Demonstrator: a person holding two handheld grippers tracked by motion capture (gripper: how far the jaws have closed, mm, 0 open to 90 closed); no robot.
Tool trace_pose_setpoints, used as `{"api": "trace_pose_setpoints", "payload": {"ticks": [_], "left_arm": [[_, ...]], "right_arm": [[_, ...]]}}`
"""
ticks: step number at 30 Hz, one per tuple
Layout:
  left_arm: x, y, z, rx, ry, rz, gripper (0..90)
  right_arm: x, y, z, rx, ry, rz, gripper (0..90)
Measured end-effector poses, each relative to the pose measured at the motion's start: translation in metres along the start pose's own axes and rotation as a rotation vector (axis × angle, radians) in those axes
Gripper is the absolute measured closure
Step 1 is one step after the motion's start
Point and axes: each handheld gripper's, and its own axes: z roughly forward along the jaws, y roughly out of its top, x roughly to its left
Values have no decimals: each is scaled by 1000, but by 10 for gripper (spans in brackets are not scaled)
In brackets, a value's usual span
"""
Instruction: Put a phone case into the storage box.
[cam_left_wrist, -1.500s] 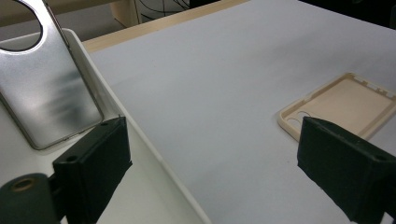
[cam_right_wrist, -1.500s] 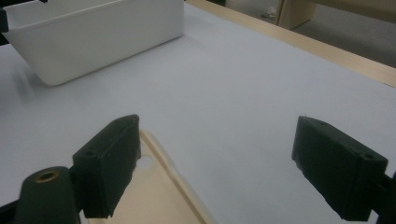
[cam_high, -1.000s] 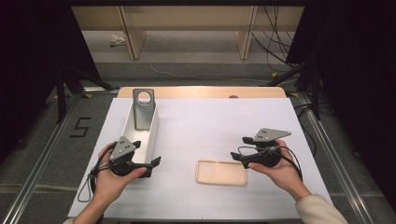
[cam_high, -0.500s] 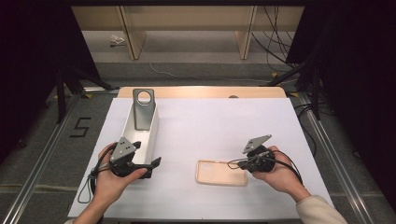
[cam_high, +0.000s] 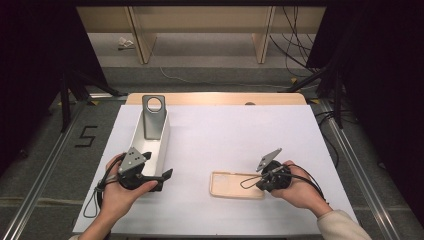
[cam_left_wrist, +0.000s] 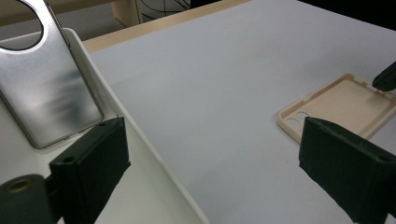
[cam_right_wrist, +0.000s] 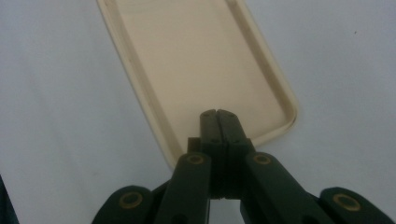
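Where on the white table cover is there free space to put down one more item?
The widest bare patch of the white cover lies between the white box and the right edge, beyond the beige phone case. Another strip lies in front of the case. It is crowded beside the box at the left claw and at the case's right end, at the right claw.

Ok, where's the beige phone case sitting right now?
In the high view the beige phone case lies flat on the white table, right of centre near the front edge, with the shut right hand-held gripper at its right end.

Cream phone case — open side up, lying flat on the white table — near its front edge.
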Motion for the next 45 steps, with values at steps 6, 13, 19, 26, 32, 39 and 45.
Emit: {"api": "trace_pose_setpoints", "payload": {"ticks": [6, 13, 19, 26, 32, 39, 45], "left_arm": [[0, 0, 0, 4, -2, 2, 80], [-1, 0, 0, 4, -3, 3, 80], [-1, 0, 1, 7, -6, 3, 80], [-2, 0, 2, 8, -7, 6, 79], [-3, 0, 2, 7, -13, 5, 80], [-2, 0, 2, 7, -12, 4, 79], [-2, 0, 2, 4, -13, 4, 79]], "right_arm": [[2, 0, 1, 20, 1, -16, 900], [3, 1, 1, 23, 5, -18, 900], [7, 10, 2, 10, 8, -51, 900], [15, 45, 14, -34, -5, -133, 900], [20, 80, 30, -43, -17, -183, 900], [26, 102, 44, -32, -15, -227, 900], [27, 112, 54, -11, -10, -241, 900]]}}
